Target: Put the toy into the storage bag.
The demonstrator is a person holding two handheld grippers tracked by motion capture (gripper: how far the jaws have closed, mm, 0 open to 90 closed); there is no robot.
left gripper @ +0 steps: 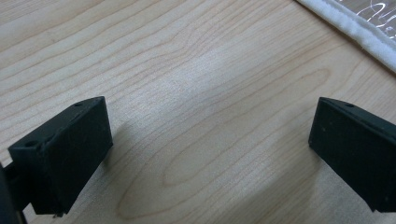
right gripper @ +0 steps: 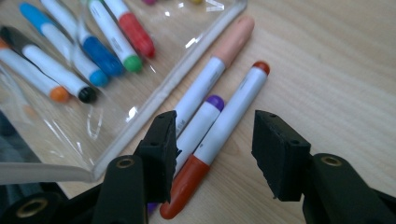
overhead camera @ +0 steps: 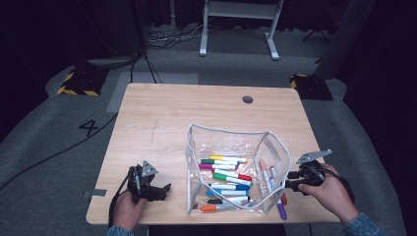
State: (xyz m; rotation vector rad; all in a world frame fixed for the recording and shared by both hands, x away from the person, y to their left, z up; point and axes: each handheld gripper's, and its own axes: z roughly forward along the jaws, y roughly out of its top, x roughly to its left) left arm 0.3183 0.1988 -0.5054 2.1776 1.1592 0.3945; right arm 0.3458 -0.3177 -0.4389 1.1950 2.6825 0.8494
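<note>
A clear zip pouch [overhead camera: 191, 147] stands open in the middle of the wooden table [overhead camera: 162, 118] and holds several coloured markers [overhead camera: 228, 177]. Beside its right wall lie three loose markers: a peach-capped one [right gripper: 219, 60], a purple-capped one [right gripper: 205, 119] and a red-ended one [right gripper: 236, 107]. My right gripper [right gripper: 219, 154] hovers low over them, open, and the red-ended marker runs between its jaws without touching the pads. In the high view it sits at the table's right front [overhead camera: 290, 185]. My left gripper [overhead camera: 164, 189] rests open over bare wood [left gripper: 210, 140], left of the pouch.
The pouch's white hem [left gripper: 355, 32] lies just beyond the left gripper. A cable hole [overhead camera: 248, 99] sits near the table's far edge. A white desk frame [overhead camera: 238, 24] and cables are on the floor behind. A strip of tape [overhead camera: 96, 192] marks the front left corner.
</note>
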